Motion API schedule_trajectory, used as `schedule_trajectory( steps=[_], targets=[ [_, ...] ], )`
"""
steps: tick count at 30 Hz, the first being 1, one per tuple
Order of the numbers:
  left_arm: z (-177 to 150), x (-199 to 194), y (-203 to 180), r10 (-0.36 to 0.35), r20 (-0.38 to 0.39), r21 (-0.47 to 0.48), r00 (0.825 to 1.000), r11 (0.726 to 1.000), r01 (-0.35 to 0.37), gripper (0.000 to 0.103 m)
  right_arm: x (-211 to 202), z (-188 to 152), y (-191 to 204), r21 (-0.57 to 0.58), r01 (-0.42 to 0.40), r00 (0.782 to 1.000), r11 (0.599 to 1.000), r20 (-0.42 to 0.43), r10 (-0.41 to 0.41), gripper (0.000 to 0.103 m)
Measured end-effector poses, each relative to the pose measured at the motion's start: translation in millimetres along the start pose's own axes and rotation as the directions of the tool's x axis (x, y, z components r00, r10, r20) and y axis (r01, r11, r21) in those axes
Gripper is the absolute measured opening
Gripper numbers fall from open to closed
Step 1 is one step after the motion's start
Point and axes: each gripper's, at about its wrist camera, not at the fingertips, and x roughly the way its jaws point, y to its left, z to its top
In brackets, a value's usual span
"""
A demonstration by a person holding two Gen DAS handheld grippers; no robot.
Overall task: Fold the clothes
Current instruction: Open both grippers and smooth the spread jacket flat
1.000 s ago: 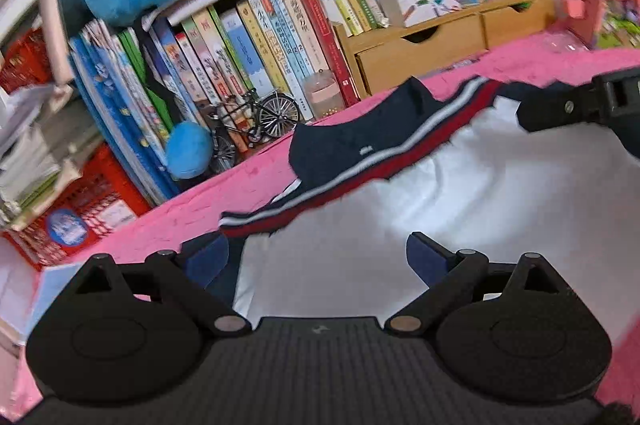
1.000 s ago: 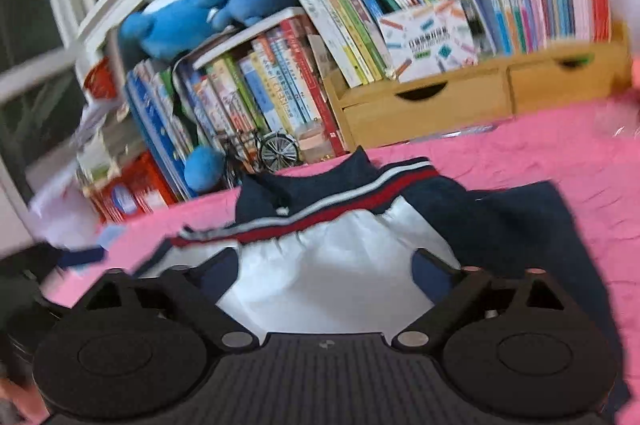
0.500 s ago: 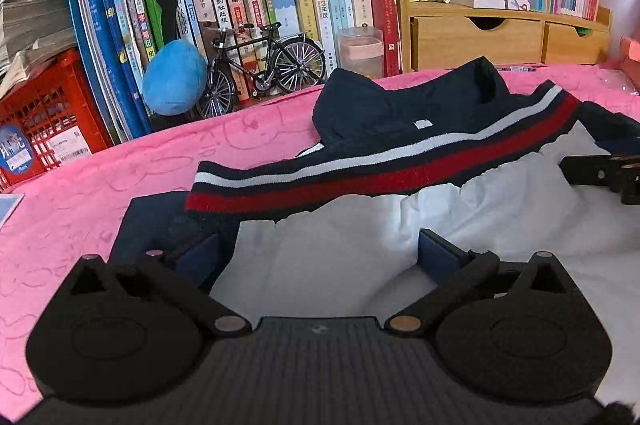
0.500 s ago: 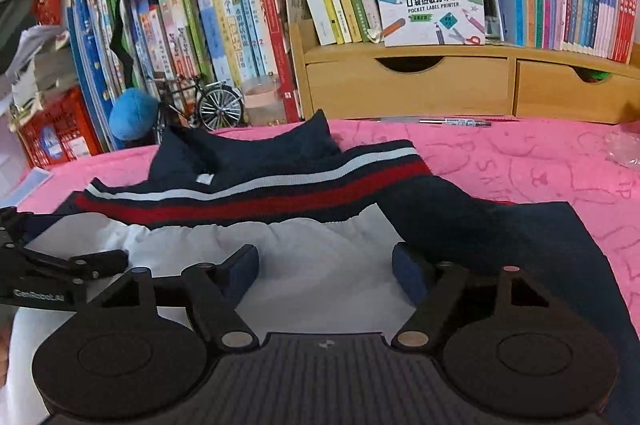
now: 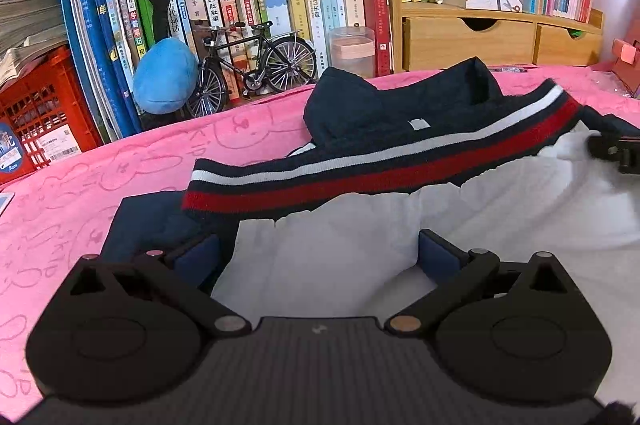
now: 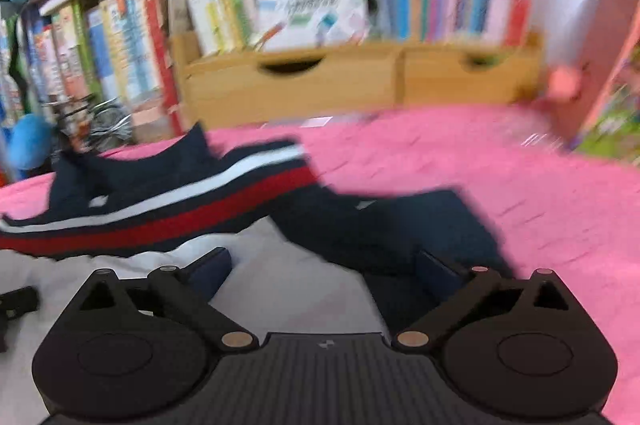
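Left tool (image 5: 318,253) spread wide (right tool (image 6: 322,271) opening).

Over the last second both wrist views tip from the plush toys and upper shelves down onto the garment (image 5: 360,249) on the pink cloth (image 5: 72,193), and the left view levels out of its tilt. The left gripper (image 5: 318,249) now sits lower and closer over the white panel, its jaws slightly wider than a second ago. The right gripper (image 6: 320,267) narrows midway and its jaws are opening again now, white and navy fabric showing between them (the pads not pressing it). Its view, sharp half a second ago, is now blurred and swung right, the striped hem (image 6: 160,213) shifted left.
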Motion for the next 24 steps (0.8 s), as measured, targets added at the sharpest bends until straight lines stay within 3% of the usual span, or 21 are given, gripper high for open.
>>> schedule_trajectory(
  steps=[1,2,4,7,9,11,13,15,16,18,19,20,24],
  targets=[
    [0,0,1,-0.003,-0.001,-0.003,1.000,1.000,0.003,0.103,-11,-3,5,-0.019,0.036,0.999,0.999,0.038,-0.035,0.099],
    [0,1,2,-0.008,-0.003,-0.010,1.000,1.000,0.008,0.103,-23,-7,10,-0.031,0.023,0.998,0.999,0.055,-0.021,0.099],
    [0,1,3,-0.014,-0.006,-0.017,1.000,1.000,0.013,0.103,-41,-12,16,-0.043,-0.114,0.993,0.993,0.029,0.115,0.099],
    [-1,1,2,-0.006,-0.004,-0.012,1.000,1.000,0.006,0.103,-72,-25,31,-0.111,-0.267,0.964,0.957,-0.020,0.266,0.099],
    [-1,-3,0,-0.013,-0.001,0.005,1.000,1.000,0.013,0.103,-85,-34,40,-0.204,-0.288,0.957,0.936,-0.032,0.288,0.101],
    [-1,-9,1,-0.031,0.002,0.017,1.000,0.999,0.031,0.103,-84,-38,43,-0.297,-0.258,0.965,0.919,-0.024,0.263,0.101],
    [0,-18,3,-0.059,0.013,0.006,0.998,0.998,0.059,0.103,-77,-32,32,-0.268,-0.277,0.960,0.923,-0.026,0.280,0.100],
    [1,-27,1,-0.098,0.039,0.029,0.994,0.995,0.097,0.103,-67,-23,6,-0.127,-0.398,0.917,0.909,-0.042,0.396,0.098],
    [0,-28,-2,-0.072,0.047,0.066,0.996,0.995,0.069,0.103,-60,-21,-4,-0.081,-0.394,0.919,0.916,-0.057,0.390,0.095],
    [-2,-21,5,0.014,0.041,0.096,0.999,0.995,-0.018,0.103,-51,-23,-15,-0.129,-0.290,0.956,0.948,-0.077,0.282,0.089],
    [-2,-17,13,0.038,0.032,0.088,0.999,0.995,-0.041,0.103,-46,-24,-21,-0.153,-0.237,0.970,0.959,-0.085,0.226,0.093],
    [-2,-14,22,0.053,0.022,0.067,0.998,0.996,-0.054,0.103,-43,-24,-28,-0.161,-0.207,0.977,0.965,-0.092,0.194,0.093],
    [6,-26,65,0.044,0.002,-0.129,0.999,0.991,-0.044,0.103,-57,-29,-42,-0.138,-0.231,0.971,0.963,-0.091,0.220,0.093]
  ],
)
